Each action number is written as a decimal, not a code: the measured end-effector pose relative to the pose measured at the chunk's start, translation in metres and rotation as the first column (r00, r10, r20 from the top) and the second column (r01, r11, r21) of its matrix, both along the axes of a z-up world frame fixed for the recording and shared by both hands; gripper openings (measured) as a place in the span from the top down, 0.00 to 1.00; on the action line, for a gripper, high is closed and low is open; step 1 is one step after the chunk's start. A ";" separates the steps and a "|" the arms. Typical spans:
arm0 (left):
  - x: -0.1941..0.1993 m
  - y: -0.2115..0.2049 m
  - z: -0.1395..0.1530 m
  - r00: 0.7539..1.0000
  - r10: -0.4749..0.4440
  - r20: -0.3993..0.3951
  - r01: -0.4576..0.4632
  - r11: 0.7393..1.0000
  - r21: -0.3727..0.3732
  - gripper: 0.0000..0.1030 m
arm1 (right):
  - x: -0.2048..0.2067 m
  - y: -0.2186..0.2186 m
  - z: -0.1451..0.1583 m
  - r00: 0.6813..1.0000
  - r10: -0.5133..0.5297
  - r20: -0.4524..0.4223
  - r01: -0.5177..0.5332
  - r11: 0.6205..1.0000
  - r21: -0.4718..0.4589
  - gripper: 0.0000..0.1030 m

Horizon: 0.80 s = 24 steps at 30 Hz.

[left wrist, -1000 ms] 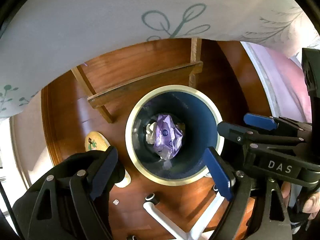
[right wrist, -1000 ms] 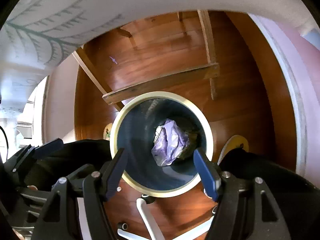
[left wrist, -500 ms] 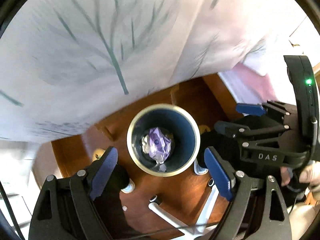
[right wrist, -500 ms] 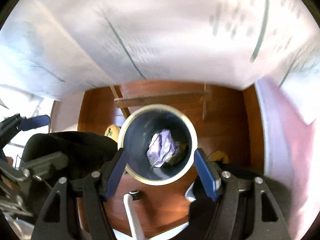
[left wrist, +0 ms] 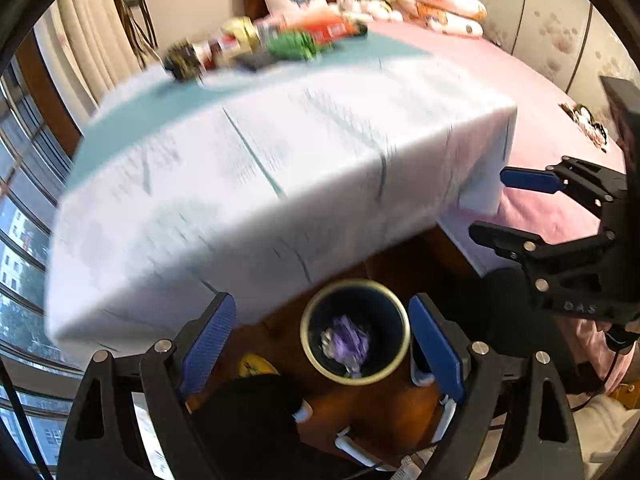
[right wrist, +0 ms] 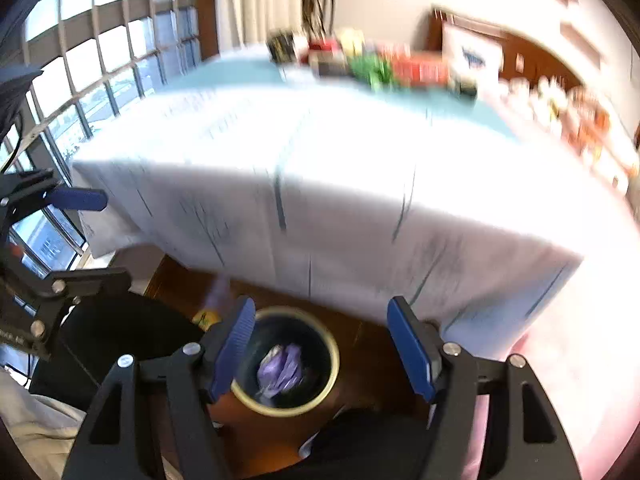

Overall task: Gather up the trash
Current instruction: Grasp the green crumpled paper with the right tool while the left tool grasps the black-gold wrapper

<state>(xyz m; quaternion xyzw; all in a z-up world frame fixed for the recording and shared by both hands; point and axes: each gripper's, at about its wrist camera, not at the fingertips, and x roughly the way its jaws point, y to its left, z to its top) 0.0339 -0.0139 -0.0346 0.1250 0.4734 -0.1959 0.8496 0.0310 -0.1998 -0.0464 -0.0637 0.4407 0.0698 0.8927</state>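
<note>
Purple wrapper [left wrist: 347, 343] crumpled in bin [left wrist: 312, 354], lower centre: light, soft, pinch any fold. Left gripper [left wrist: 325, 344], right gripper [right wrist: 322, 350] gape wide, empty.

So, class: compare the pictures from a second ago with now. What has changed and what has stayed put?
Both tools, left and right, have risen from just over the bin to above the tablecloth's edge, bringing the tabletop clutter into view. Unchanged: both open and empty, purple wrapper in the bin.
</note>
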 end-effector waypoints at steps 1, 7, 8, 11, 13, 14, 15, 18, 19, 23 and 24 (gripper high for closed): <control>0.004 0.002 0.014 0.999 0.017 0.028 -0.017 1.000 0.004 0.15 | 0.000 0.002 0.011 1.000 0.009 0.025 -0.009 1.000 -0.009 0.33; 0.037 0.019 0.072 0.988 0.116 0.097 -0.115 0.993 -0.022 0.15 | 0.022 0.002 0.079 0.988 0.029 0.150 -0.033 0.999 0.028 0.33; 0.044 0.021 0.079 0.987 0.127 0.099 -0.125 0.992 -0.031 0.15 | 0.029 -0.001 0.090 0.985 0.016 0.173 -0.023 0.999 0.038 0.33; 0.069 0.030 0.099 0.983 0.150 0.109 -0.146 0.988 -0.045 0.15 | 0.056 -0.010 0.113 0.981 0.017 0.193 -0.030 0.998 0.063 0.33; 0.093 0.033 0.110 0.977 0.169 0.132 -0.166 0.985 -0.035 0.15 | 0.082 -0.018 0.124 0.979 0.007 0.206 -0.022 0.997 0.069 0.33; 0.105 0.034 0.113 0.975 0.175 0.137 -0.173 0.985 -0.031 0.15 | 0.094 -0.020 0.127 0.980 0.003 0.201 -0.018 0.997 0.075 0.33; 0.118 0.035 0.115 0.975 0.178 0.136 -0.176 0.984 -0.030 0.15 | 0.106 -0.023 0.129 0.981 -0.002 0.193 -0.015 0.996 0.086 0.33; 0.163 0.038 0.115 0.974 0.192 0.117 -0.190 0.981 -0.032 0.15 | 0.149 -0.034 0.129 0.985 -0.025 0.171 0.007 0.994 0.108 0.33; 0.181 0.040 0.113 0.976 0.194 0.103 -0.191 0.981 -0.034 0.15 | 0.162 -0.036 0.127 0.986 -0.025 0.163 0.006 0.994 0.112 0.33; 0.242 0.047 0.098 0.968 0.246 0.047 -0.243 0.969 -0.049 0.15 | 0.223 -0.043 0.106 0.995 -0.031 0.091 0.017 0.989 0.149 0.33; 0.256 0.049 0.094 0.968 0.249 0.021 -0.248 0.966 -0.068 0.15 | 0.237 -0.044 0.097 0.997 -0.037 0.070 0.026 0.988 0.152 0.33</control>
